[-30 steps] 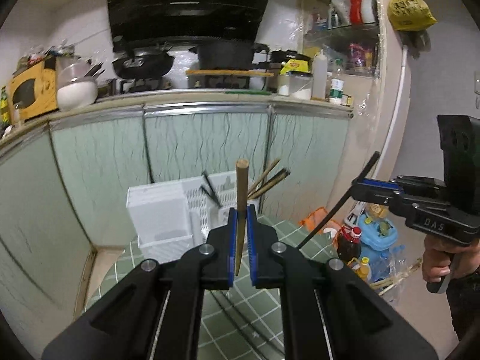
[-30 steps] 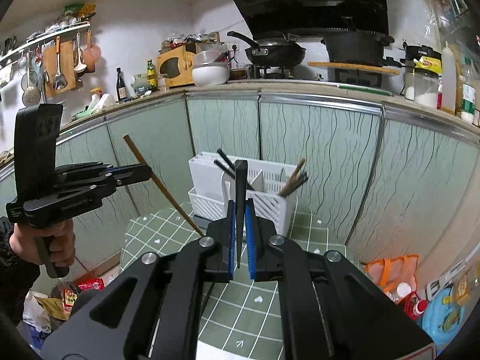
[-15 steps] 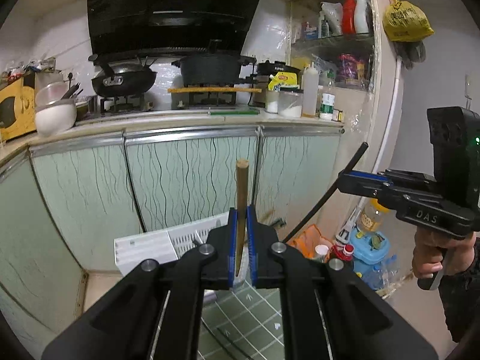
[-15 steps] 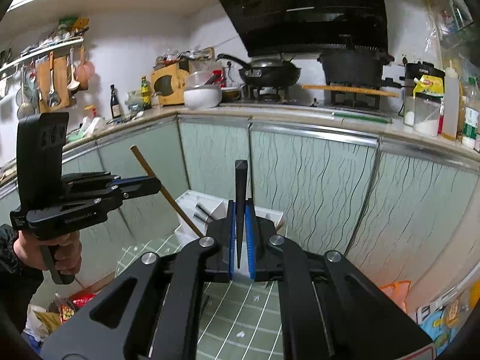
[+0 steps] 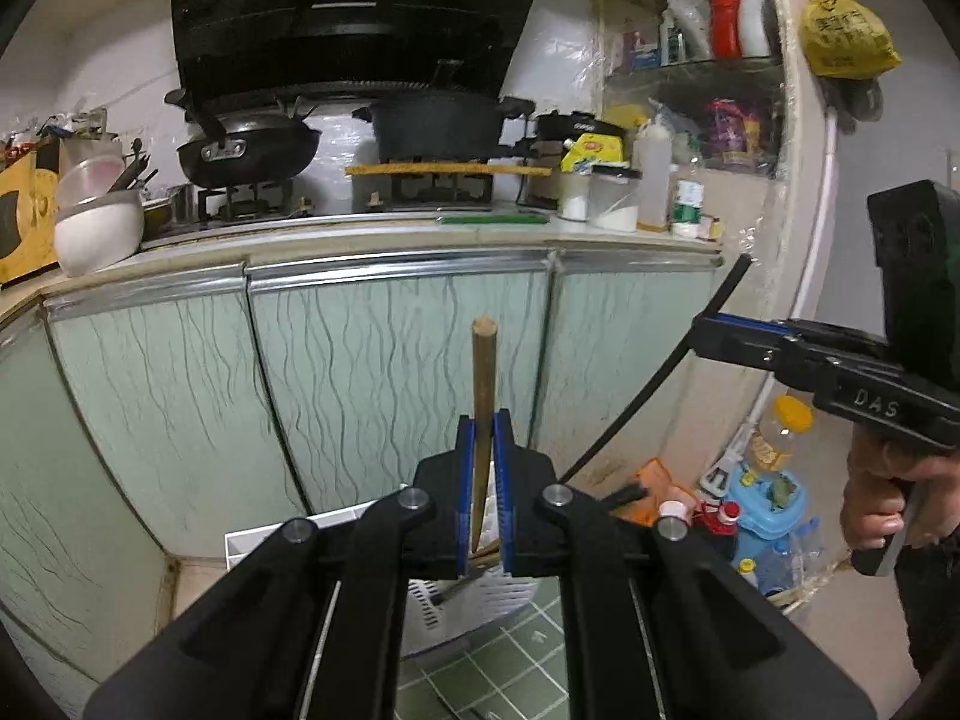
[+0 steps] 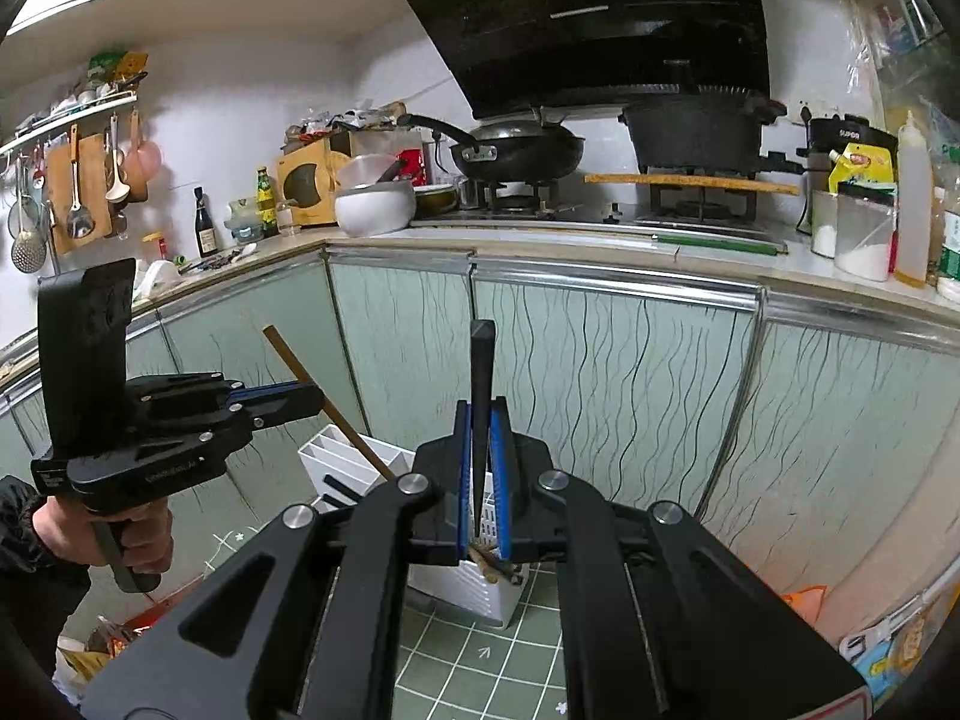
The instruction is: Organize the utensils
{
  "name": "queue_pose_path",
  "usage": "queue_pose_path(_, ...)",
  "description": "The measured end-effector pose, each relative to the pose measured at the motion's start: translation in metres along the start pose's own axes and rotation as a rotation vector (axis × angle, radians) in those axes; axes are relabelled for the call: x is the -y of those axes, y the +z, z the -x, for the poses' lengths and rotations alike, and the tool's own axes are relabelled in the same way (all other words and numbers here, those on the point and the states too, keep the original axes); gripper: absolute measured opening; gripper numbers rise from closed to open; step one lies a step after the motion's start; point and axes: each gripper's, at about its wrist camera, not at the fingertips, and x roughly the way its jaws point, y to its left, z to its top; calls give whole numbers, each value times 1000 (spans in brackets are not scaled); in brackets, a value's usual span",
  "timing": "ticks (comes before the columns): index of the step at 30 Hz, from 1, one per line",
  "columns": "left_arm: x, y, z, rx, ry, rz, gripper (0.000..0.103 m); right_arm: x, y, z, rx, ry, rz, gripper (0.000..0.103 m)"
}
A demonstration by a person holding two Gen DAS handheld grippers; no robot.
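My left gripper (image 5: pixel 483 420) is shut on a brown wooden chopstick (image 5: pixel 482 384) that stands upright between its blue pads. My right gripper (image 6: pixel 483 411) is shut on a black chopstick (image 6: pixel 480 372), also upright. Each gripper shows in the other view: the right one (image 5: pixel 714 330) with the black chopstick (image 5: pixel 654 378) slanting down, the left one (image 6: pixel 306 396) with the brown chopstick (image 6: pixel 324 402). A white slotted utensil holder (image 6: pixel 474 582) stands on the green tiled surface (image 6: pixel 480 660) below both grippers, holding several chopsticks, mostly hidden behind the fingers. It also shows in the left wrist view (image 5: pixel 264 540).
Pale green cabinet doors (image 5: pixel 372 384) stand close behind the holder under a counter with a wok (image 5: pixel 246 150), a black pot (image 5: pixel 438 126) and a white bowl (image 5: pixel 96 234). Bottles and a blue toy (image 5: pixel 768 504) lie on the floor at right.
Both grippers have lifted and tilted upward with their chopsticks. The holder has slid low in both views and is now mostly behind the fingers.
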Motion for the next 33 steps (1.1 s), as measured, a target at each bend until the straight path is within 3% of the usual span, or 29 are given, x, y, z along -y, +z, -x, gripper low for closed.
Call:
queue_pose_path(9,-18,-13,-35,-46,7,44,11,12,-17,-46,-64,14,4,6)
queue_pose_path(10,-19,-15,-36,-50,24,46,36,14,-20,-51,-76,7,7,7)
queue_pose_path(11,-21,-17,-38,-52,58,48,58,16,-24,-56,-80,-5,9,17)
queue_pose_path(12,-22,-18,-36,-40,87,48,93,18,-27,-58,-85,-11,7,45)
queue_pose_path(14,-23,-22,-28,4,118,42,94,21,-32,-58,-76,-44,-2,78)
queue_pose_path(16,-25,-24,-27,-9,120,45,95,24,-36,-53,-53,-58,-12,80)
queue_pose_path(17,-25,-25,-25,-12,131,45,95,27,-38,-52,-60,-51,-28,91)
queue_pose_path(18,-25,-27,-23,-15,139,41,95,29,-39,-50,-63,-52,-41,95)
queue_pose_path(33,13,-50,34,20,140,12,99,7,-67,1,-82,-71,-8,95)
